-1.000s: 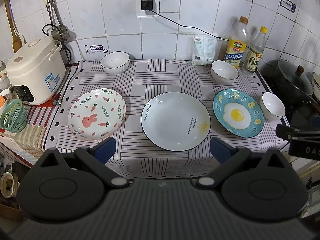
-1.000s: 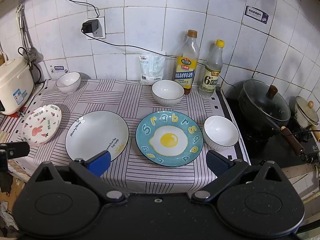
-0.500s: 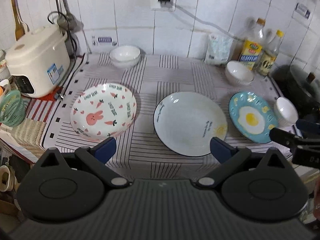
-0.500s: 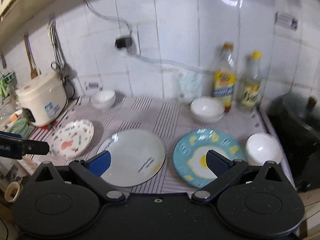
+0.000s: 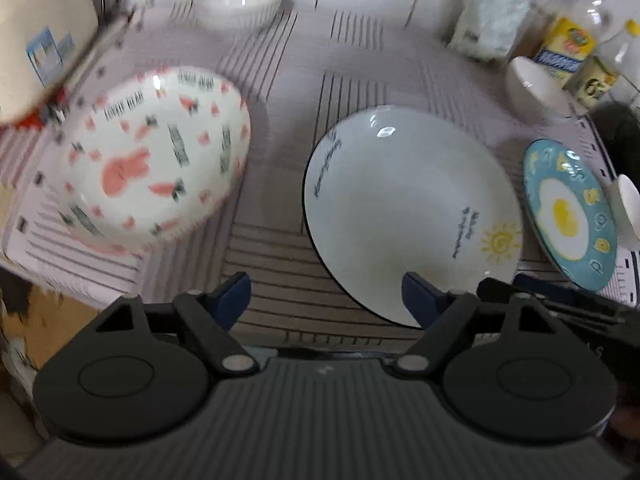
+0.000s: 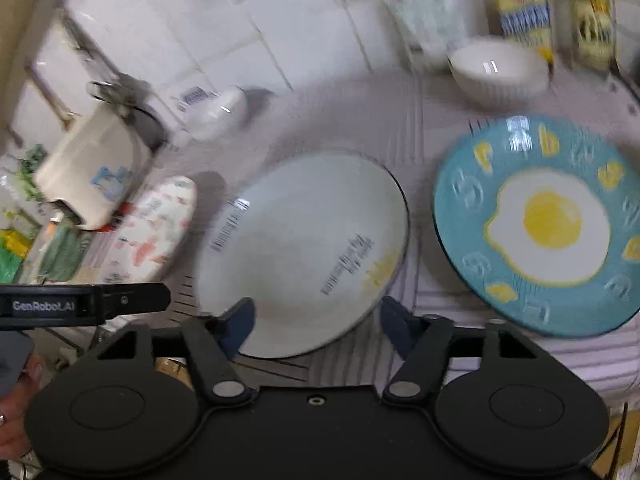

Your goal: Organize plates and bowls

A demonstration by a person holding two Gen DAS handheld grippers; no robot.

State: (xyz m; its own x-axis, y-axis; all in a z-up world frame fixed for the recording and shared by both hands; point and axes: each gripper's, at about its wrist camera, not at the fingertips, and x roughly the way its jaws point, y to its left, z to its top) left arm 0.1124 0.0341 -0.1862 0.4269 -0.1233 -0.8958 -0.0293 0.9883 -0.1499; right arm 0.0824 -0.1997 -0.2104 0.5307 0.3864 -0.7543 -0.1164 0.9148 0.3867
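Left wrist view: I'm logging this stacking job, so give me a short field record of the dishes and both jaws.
surface: striped cloth
left: rabbit plate
middle: white sun plate
right: egg plate
bowls: one at back left, one by the bottles
left gripper: jaws just closing partway, nothing held
right gripper: same, over the white plate's near rim

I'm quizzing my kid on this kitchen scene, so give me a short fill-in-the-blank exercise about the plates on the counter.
1. The blue plate has a fried ____ painted on it.
2. The plate with the pink rabbit lies to the ____ of the white plate in the left wrist view.
3. The small sun on the white plate is coloured ____.

Missing words: egg; left; yellow
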